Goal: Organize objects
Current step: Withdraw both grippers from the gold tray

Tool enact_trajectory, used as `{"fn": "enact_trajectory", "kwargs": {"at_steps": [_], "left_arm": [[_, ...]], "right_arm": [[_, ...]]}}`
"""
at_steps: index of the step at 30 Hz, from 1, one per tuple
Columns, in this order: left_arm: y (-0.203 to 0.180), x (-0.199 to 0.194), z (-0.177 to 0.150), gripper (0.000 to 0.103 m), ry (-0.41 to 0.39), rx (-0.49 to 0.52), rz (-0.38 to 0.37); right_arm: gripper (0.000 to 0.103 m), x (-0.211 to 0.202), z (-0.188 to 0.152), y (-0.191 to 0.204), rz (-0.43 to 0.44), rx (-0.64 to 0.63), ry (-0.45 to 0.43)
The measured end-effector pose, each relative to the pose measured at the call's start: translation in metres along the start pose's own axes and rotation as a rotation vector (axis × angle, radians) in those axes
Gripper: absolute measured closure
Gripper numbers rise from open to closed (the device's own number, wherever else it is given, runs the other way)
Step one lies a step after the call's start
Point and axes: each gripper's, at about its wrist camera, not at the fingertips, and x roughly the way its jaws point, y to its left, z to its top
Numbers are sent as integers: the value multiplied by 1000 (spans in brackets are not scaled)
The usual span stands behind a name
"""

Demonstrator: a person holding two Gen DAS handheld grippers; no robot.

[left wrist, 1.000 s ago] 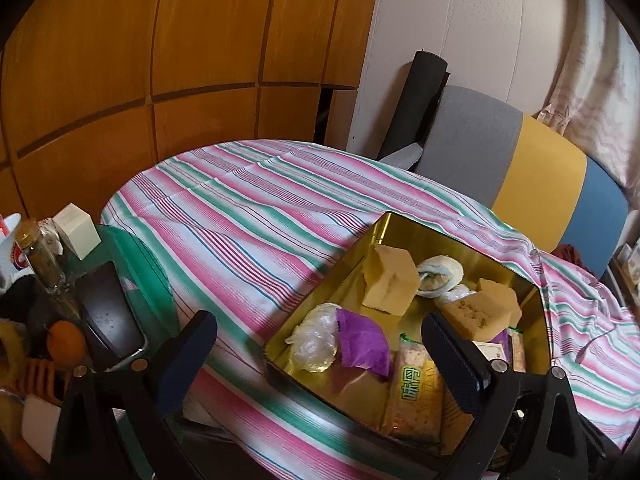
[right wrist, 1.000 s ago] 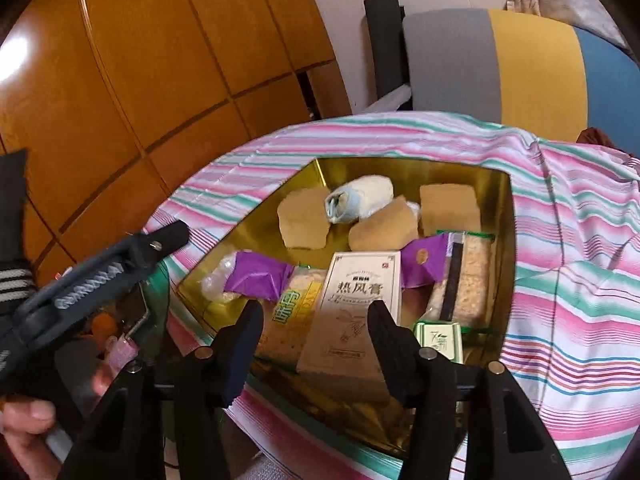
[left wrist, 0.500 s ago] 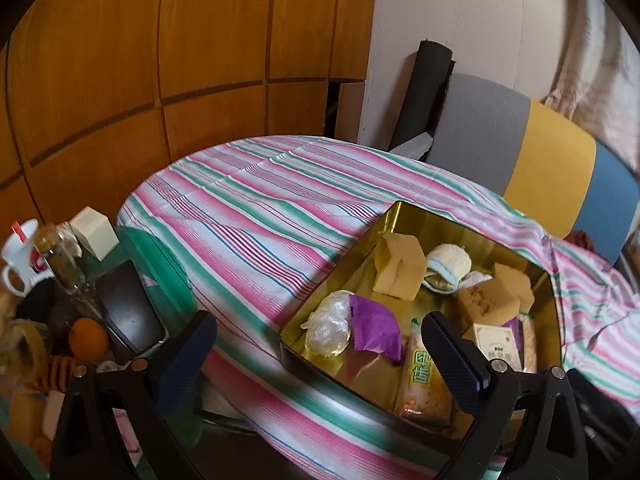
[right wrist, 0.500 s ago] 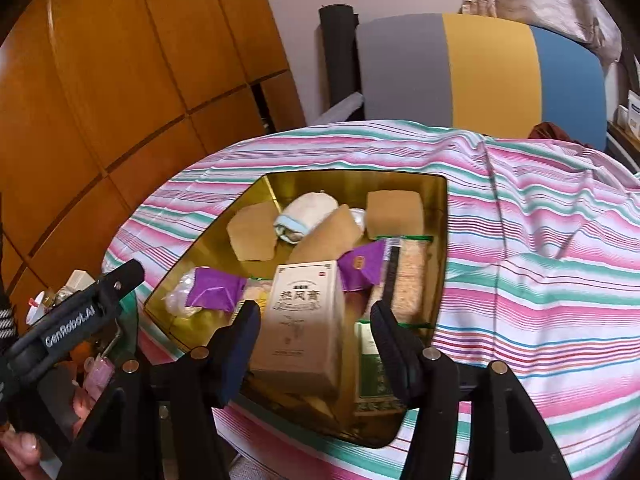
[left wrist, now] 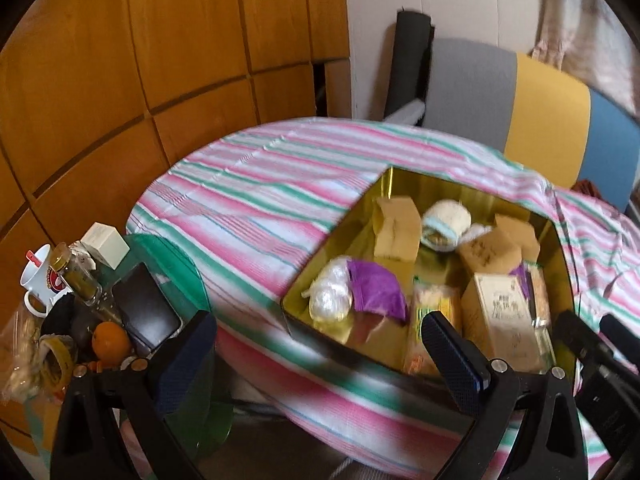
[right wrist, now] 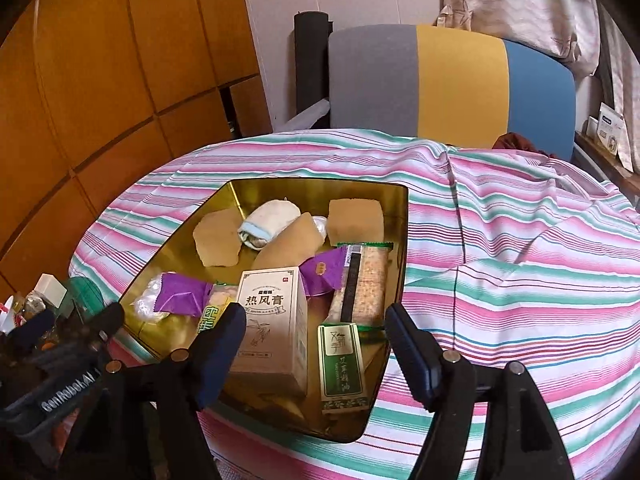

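On the striped tablecloth (right wrist: 500, 280), the gold metal tin (right wrist: 394, 240) holds a beige cardboard box (right wrist: 272, 320), light, stiff; grip its flat sides. The right gripper (right wrist: 312, 340), at six o'clock, has just been opening, jaws wide, pads clear of the box; the left gripper (left wrist: 320, 344) gapes empty.

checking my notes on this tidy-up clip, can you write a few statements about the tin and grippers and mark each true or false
1. The gold metal tin sits on a pink and green striped tablecloth. True.
2. The right gripper clamps the tall beige carton. False: its jaws have just been opening and stand clear of the carton.
3. The narrow green box lies outside the tin. False: it lies inside.
4. The left gripper is open and empty. True.
5. An orange fruit lies among clutter beside the table. True.
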Motion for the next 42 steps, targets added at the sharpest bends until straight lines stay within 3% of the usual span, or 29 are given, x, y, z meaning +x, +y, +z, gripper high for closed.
{"fn": "enact_trajectory", "kwargs": {"at_steps": [8, 15, 33, 42], "left_arm": [[-3, -1, -3, 0, 41, 40, -2], [-3, -8, -2, 0, 4, 56, 27], [-1, -9, -1, 0, 27, 54, 2], [1, -1, -3, 0, 78, 38, -19]], "right_arm": [[29, 1, 2, 0, -84, 18, 17], [29, 2, -2, 3, -55, 16, 26], [29, 0, -3, 3, -115, 11, 17], [29, -1, -4, 5, -132, -2, 5]]}}
